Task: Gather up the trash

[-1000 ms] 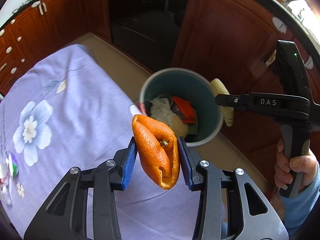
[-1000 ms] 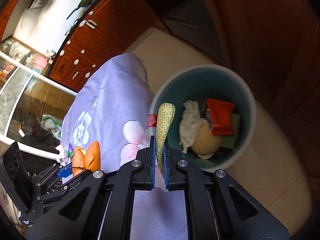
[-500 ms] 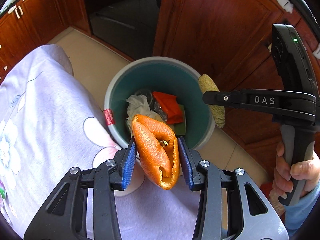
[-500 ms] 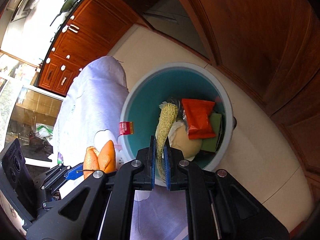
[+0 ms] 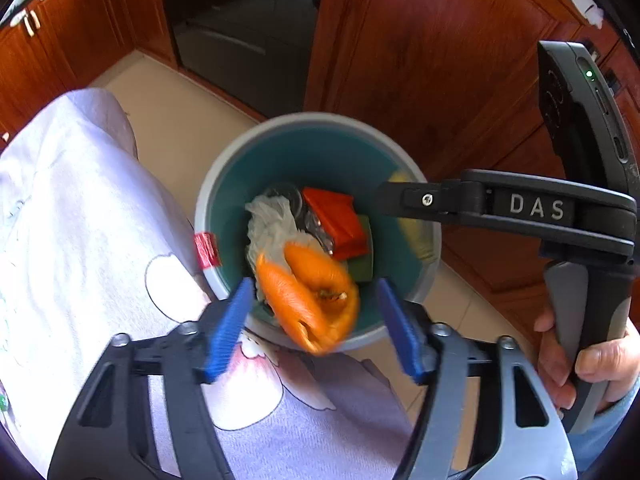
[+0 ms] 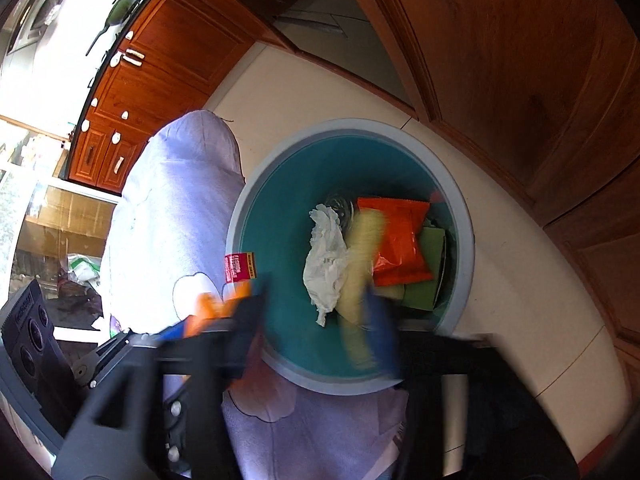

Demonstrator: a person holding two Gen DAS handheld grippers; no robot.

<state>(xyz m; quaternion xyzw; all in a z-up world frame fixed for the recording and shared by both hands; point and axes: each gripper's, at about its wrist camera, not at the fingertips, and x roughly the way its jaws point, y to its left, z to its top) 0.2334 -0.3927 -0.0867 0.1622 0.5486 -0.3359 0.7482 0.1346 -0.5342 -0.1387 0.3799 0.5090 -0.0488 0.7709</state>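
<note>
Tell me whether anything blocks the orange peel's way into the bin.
Nothing visible does. The orange peel hangs blurred between the open left gripper pads, touching neither, directly over the open bin, with only earlier trash beneath.

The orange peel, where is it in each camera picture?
Left wrist view: the orange peel is low in the middle, blurred, loose between the open blue pads over the bin.
Right wrist view: only a blurred orange bit shows at lower left, beside the bin's rim.
Shared landmark: the red packet inside the bin.
</note>
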